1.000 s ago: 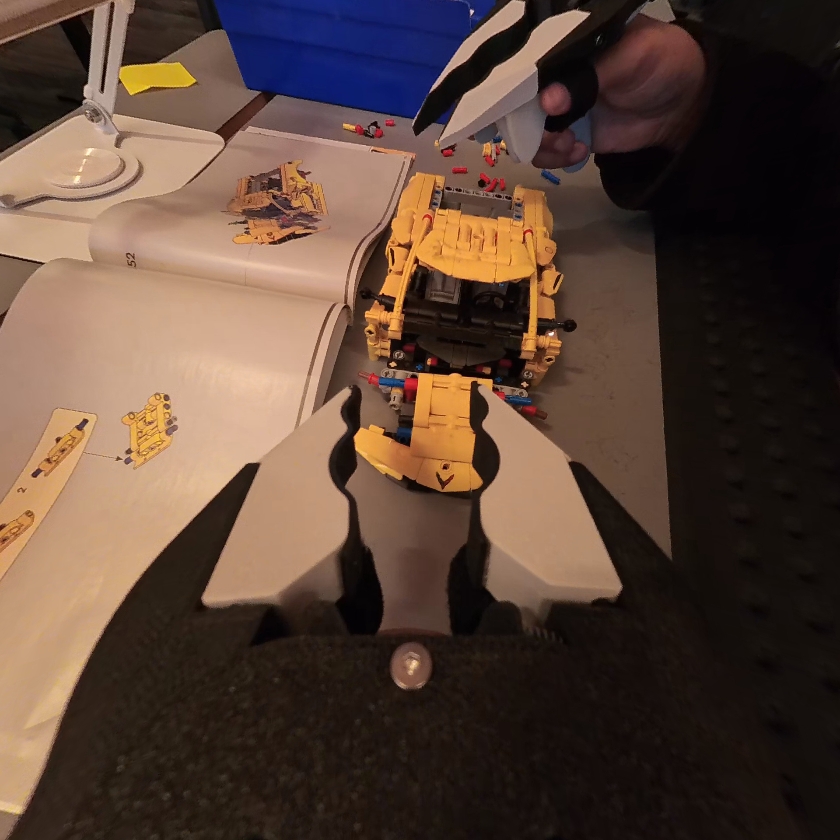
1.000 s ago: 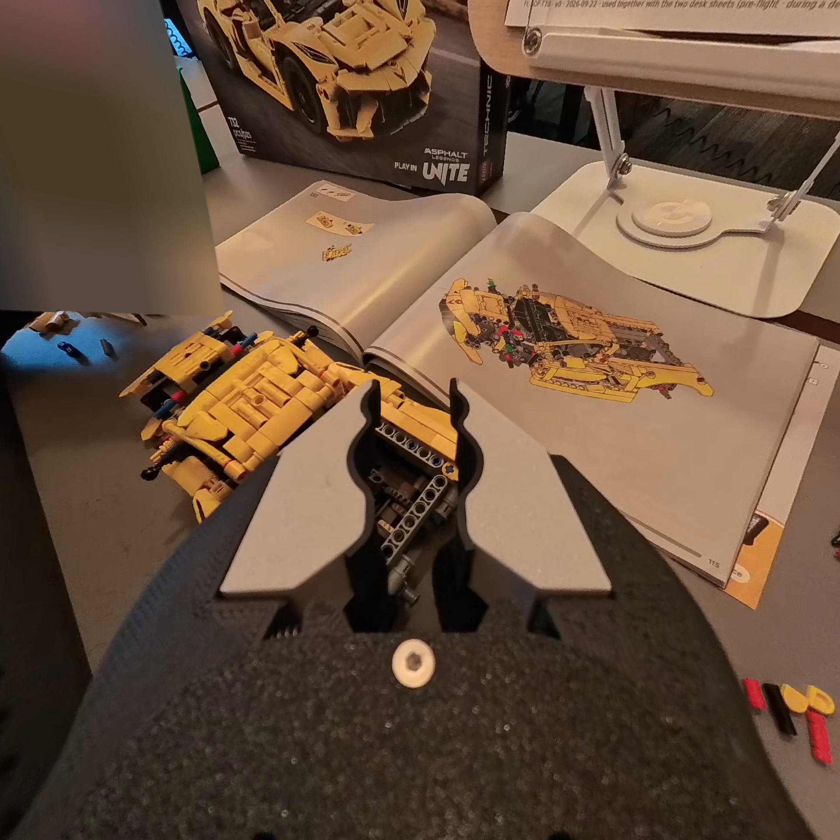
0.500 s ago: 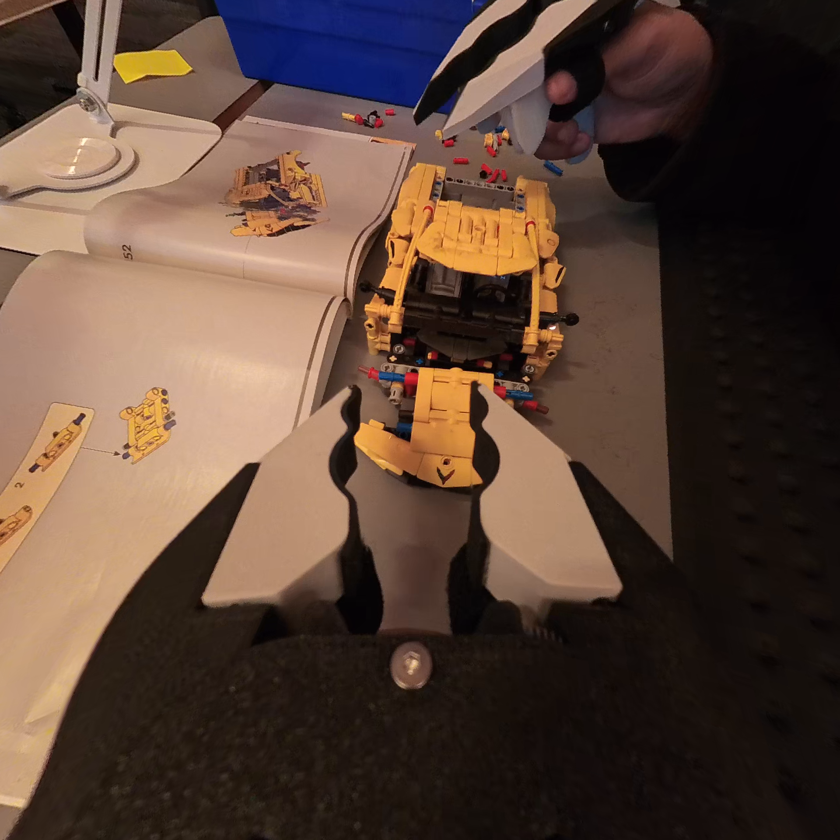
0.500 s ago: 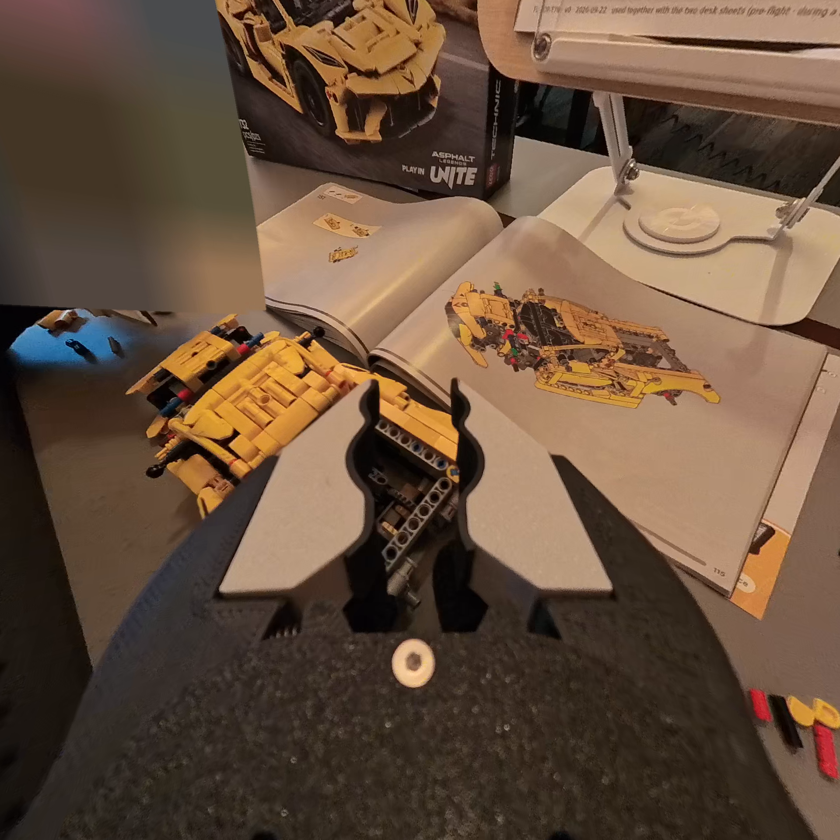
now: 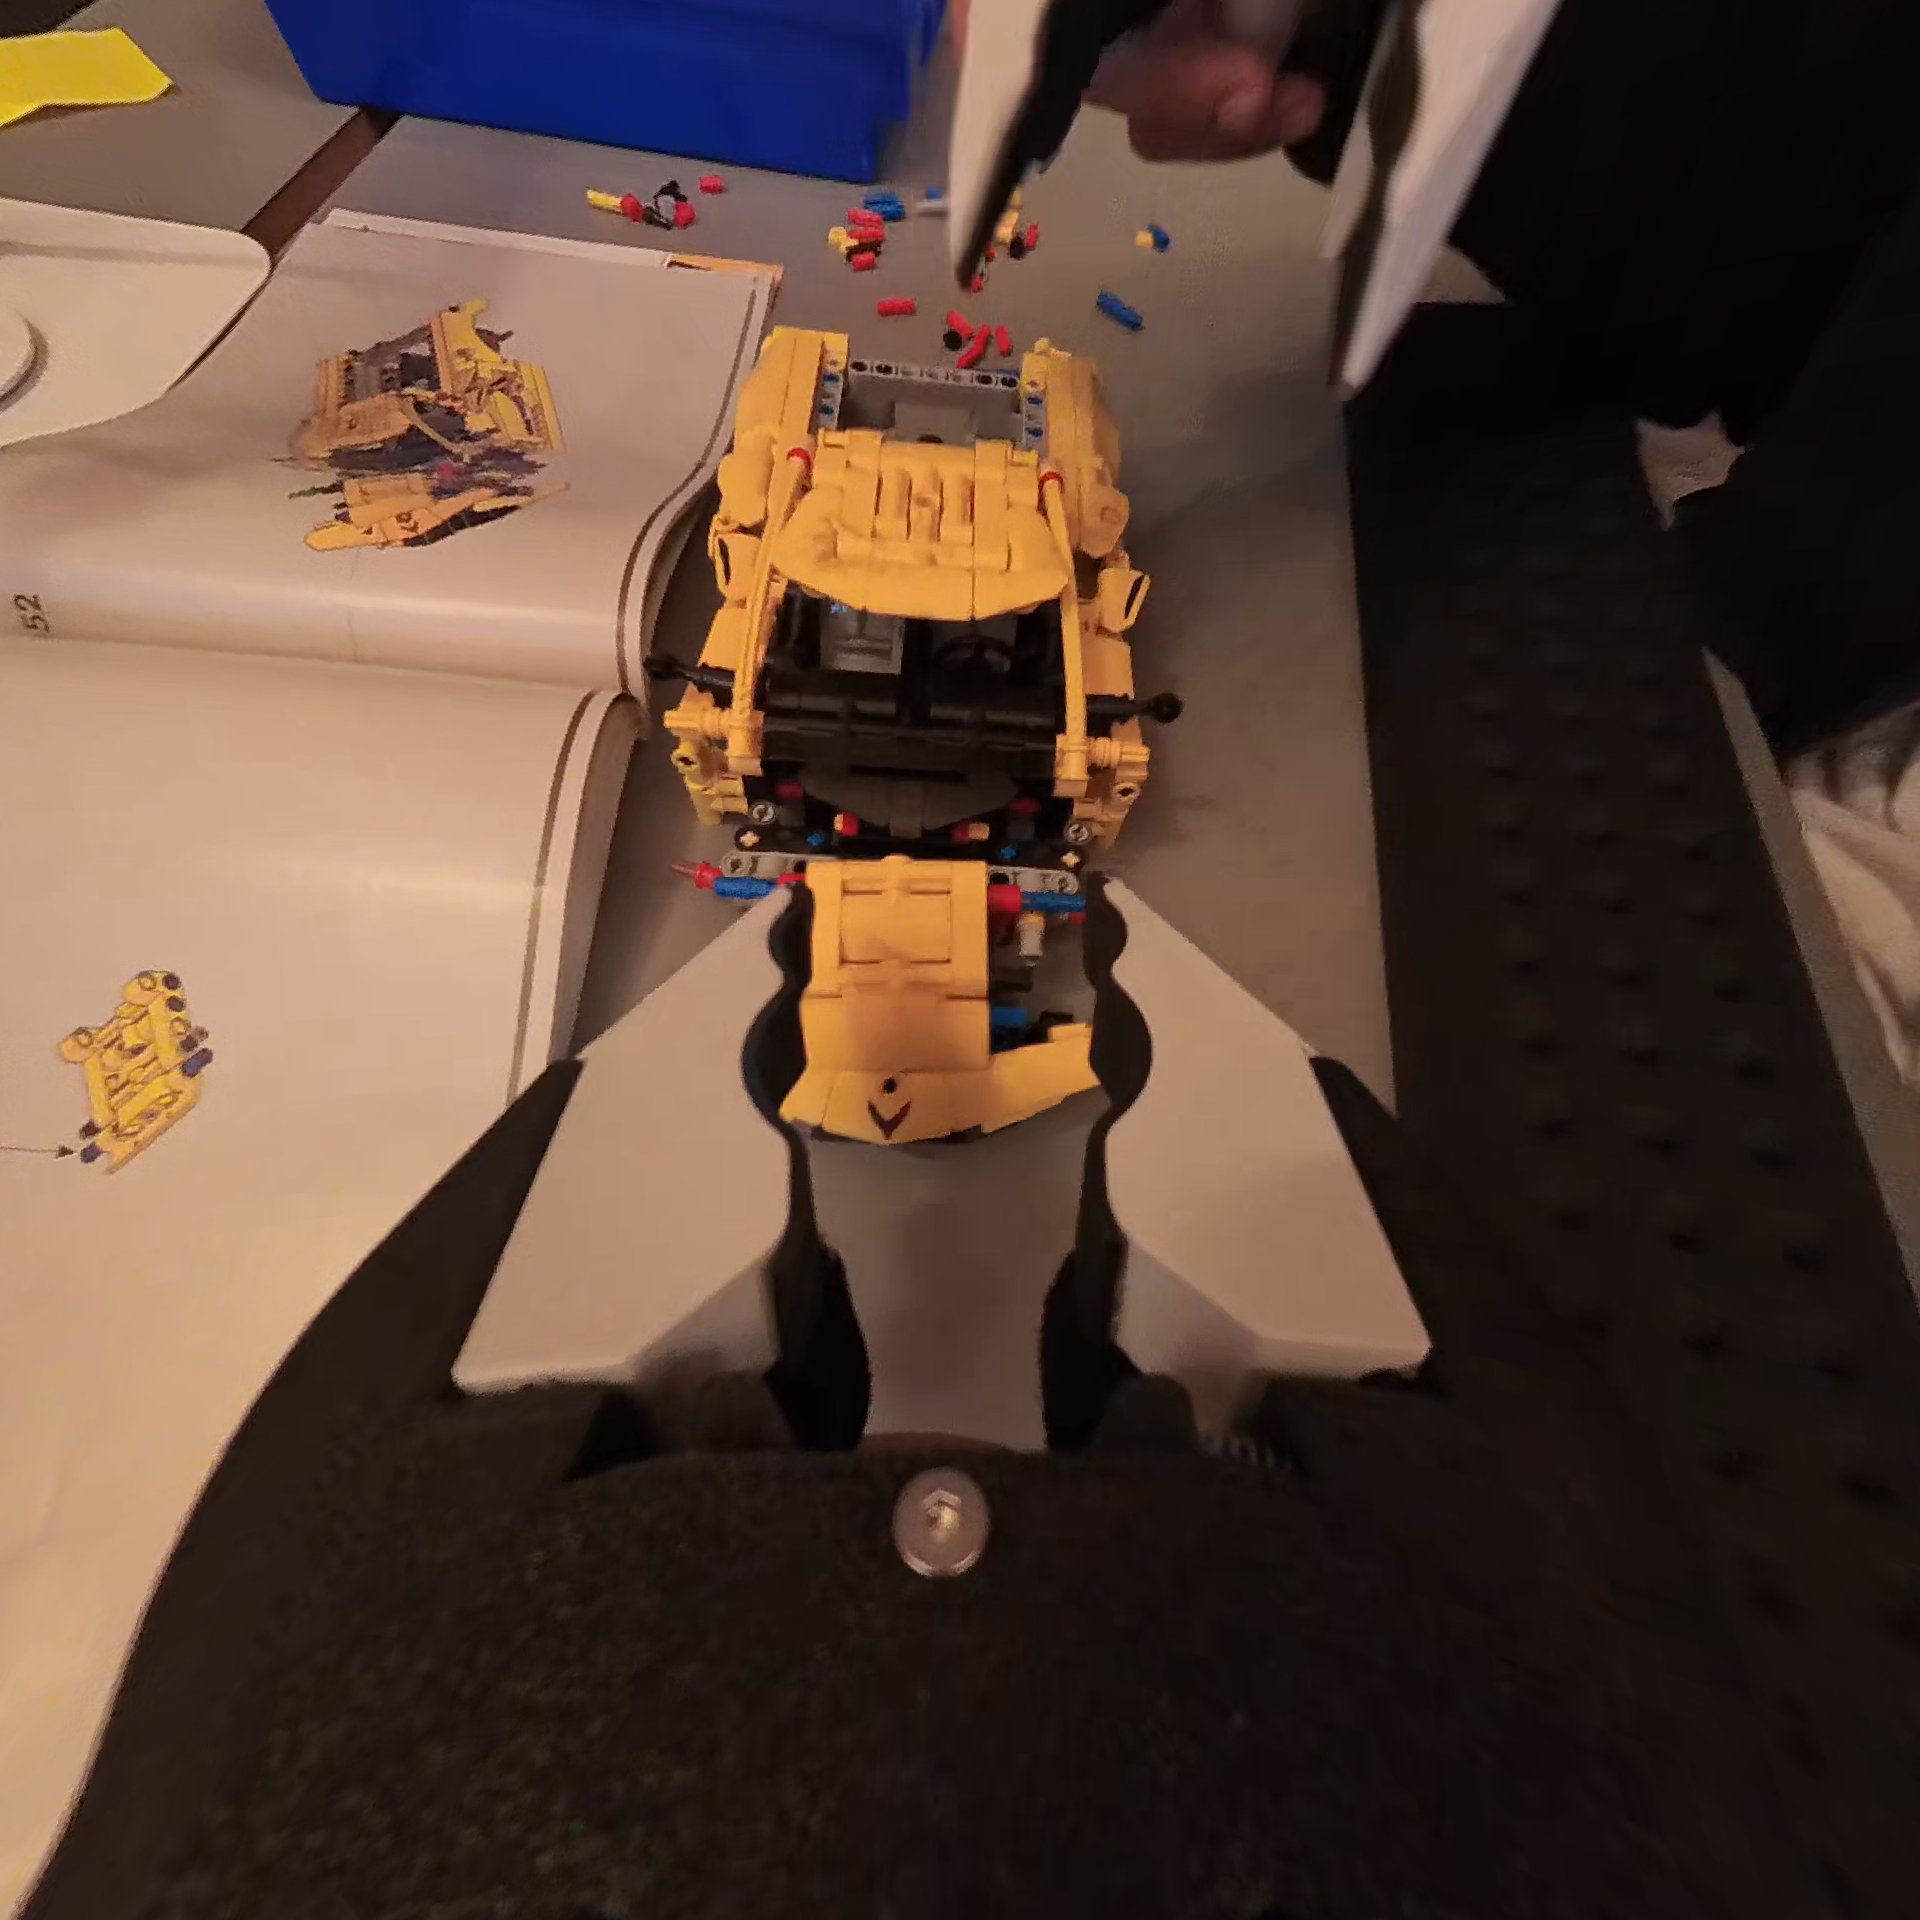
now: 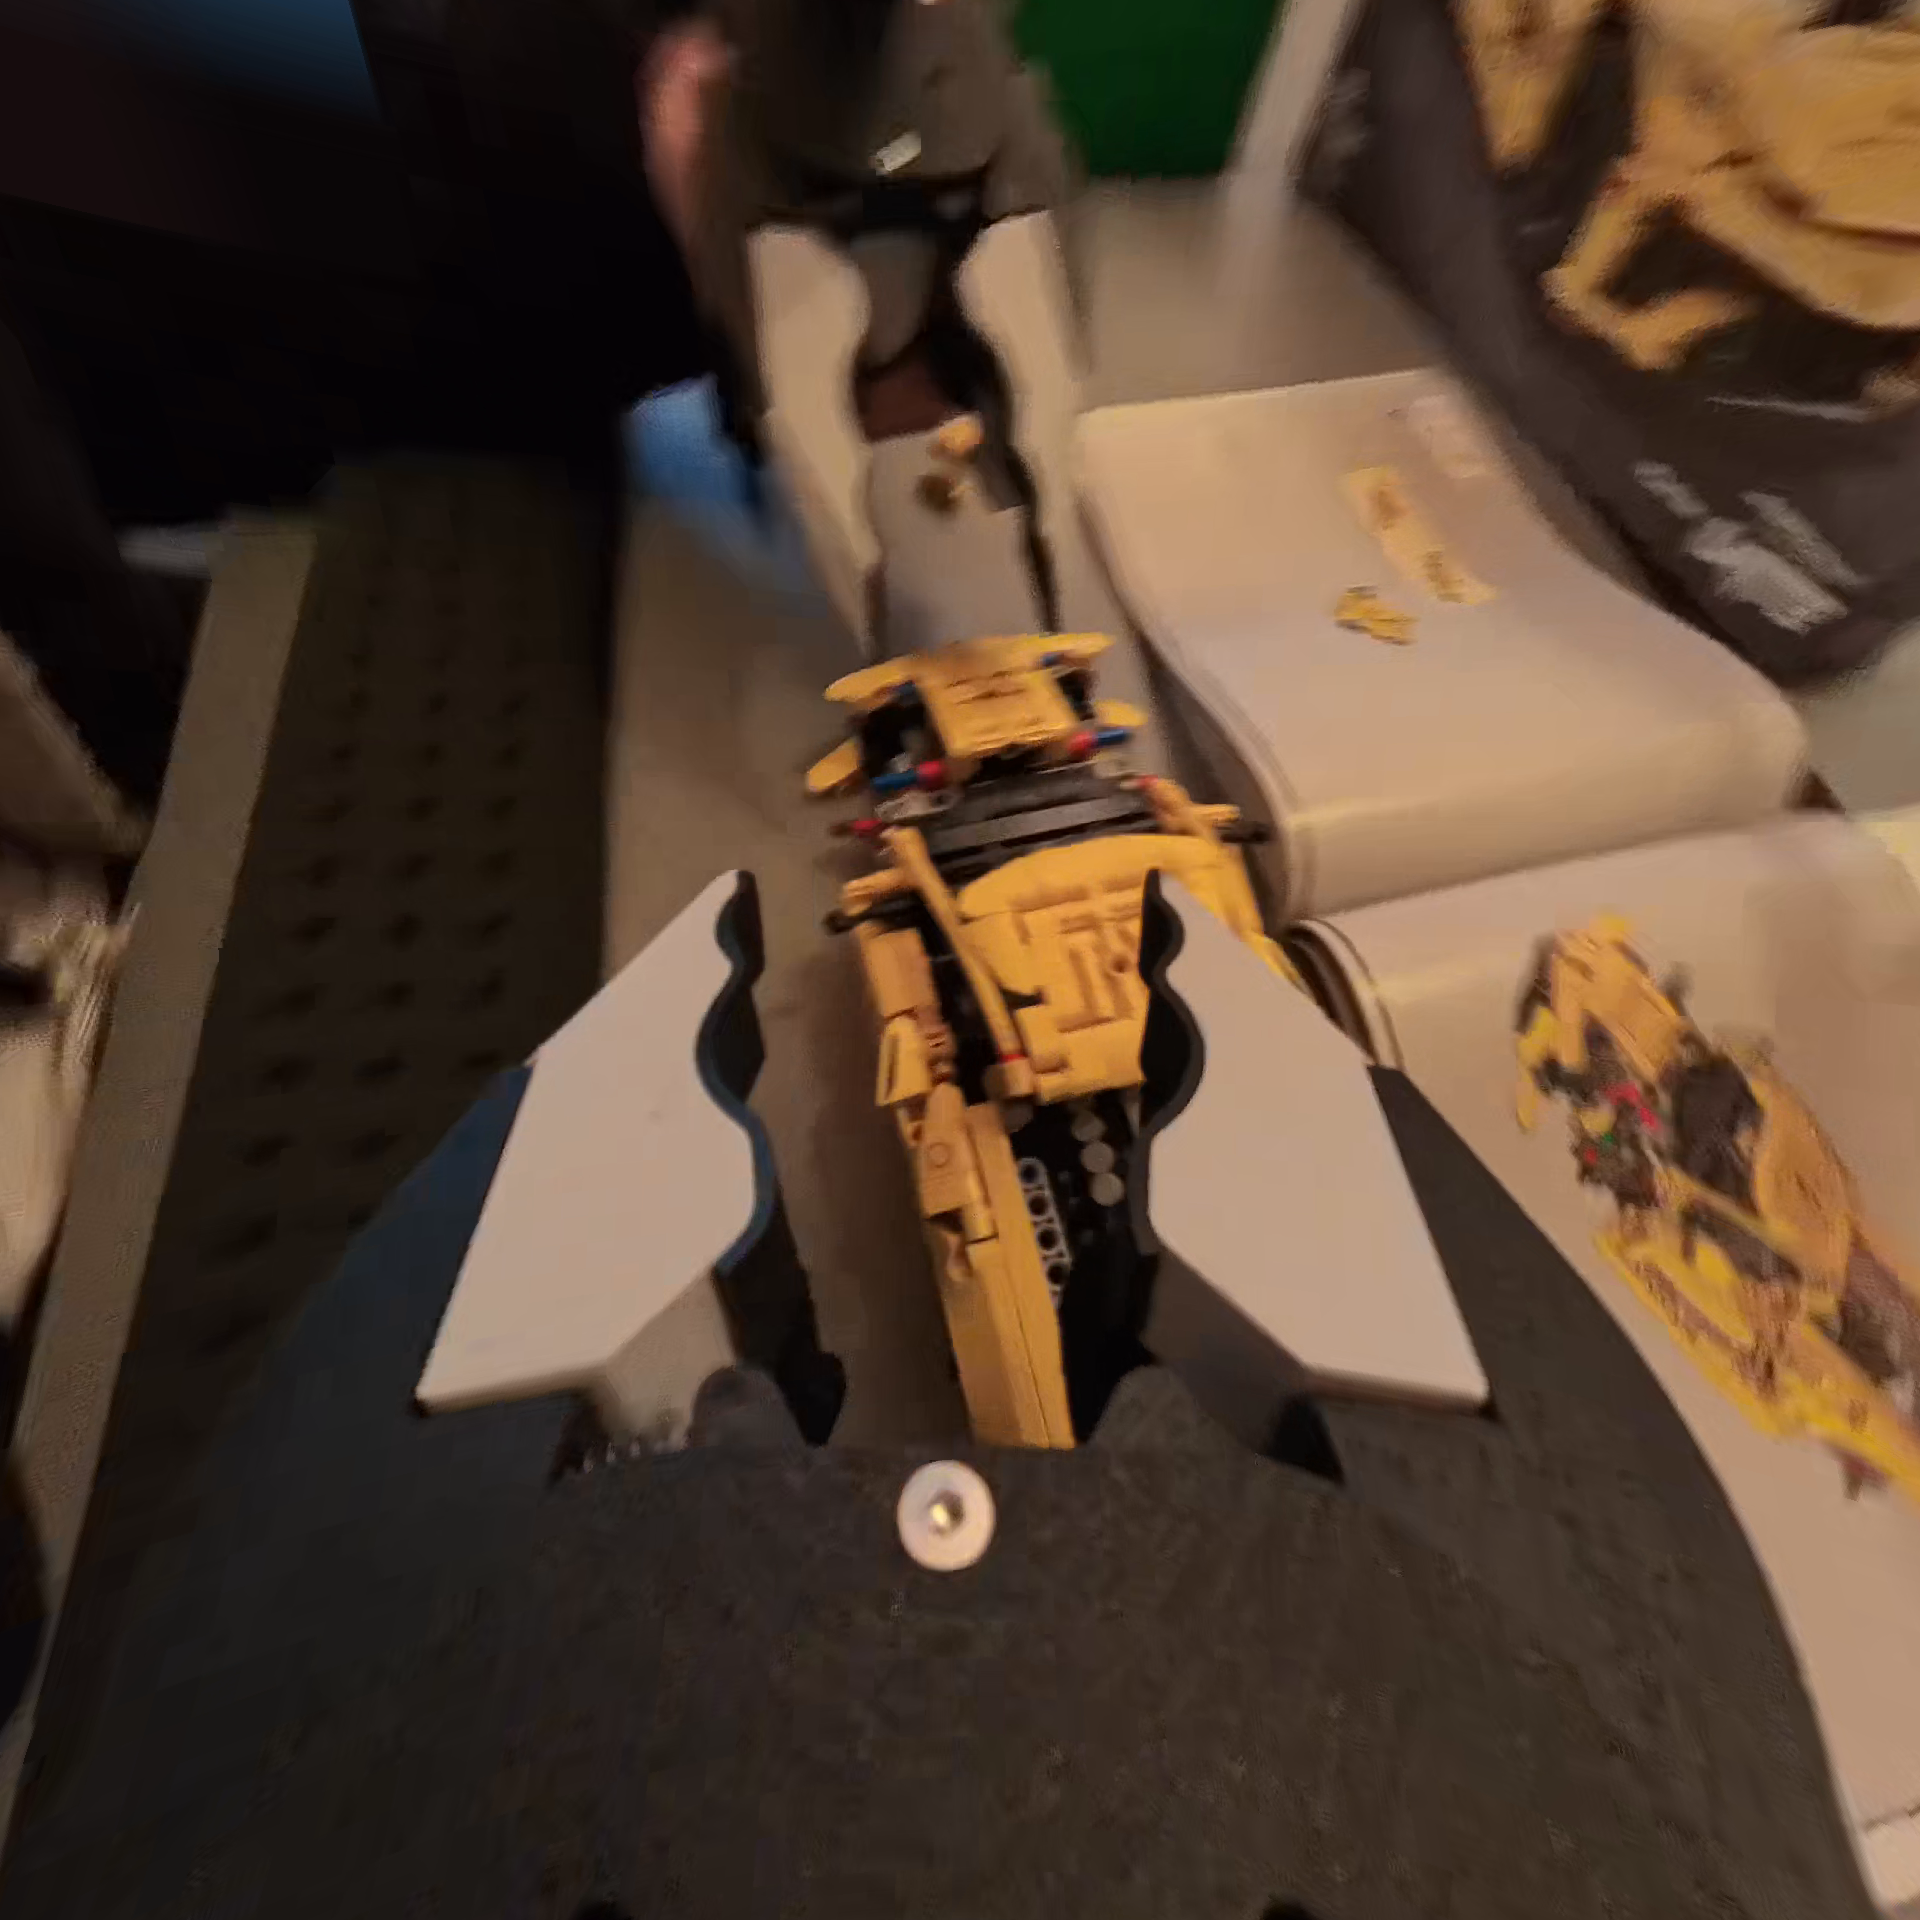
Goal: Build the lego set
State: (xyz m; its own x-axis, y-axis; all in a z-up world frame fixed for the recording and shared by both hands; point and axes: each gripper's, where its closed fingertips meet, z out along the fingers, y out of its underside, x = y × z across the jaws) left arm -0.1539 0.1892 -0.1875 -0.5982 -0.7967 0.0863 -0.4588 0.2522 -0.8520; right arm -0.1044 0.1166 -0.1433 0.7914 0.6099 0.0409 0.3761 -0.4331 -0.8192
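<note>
Resting on the smooth grey table, the knobbly yellow lego car lies beside the glossy open manual. The left gripper and right gripper both gape wide, straddling its nose and tail, gripping nothing. Loose pins litter the tabletop beyond.

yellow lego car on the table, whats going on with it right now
A person is building a yellow lego car with a handheld gripper in each hand. The left gripper is open, its fingers either side of the car's nose; whether they touch it is unclear. The right gripper is open at the car's other end, straddling that end without visibly gripping. An open instruction booklet lies beside the car, and small loose pieces are scattered on the table beyond it.
</note>
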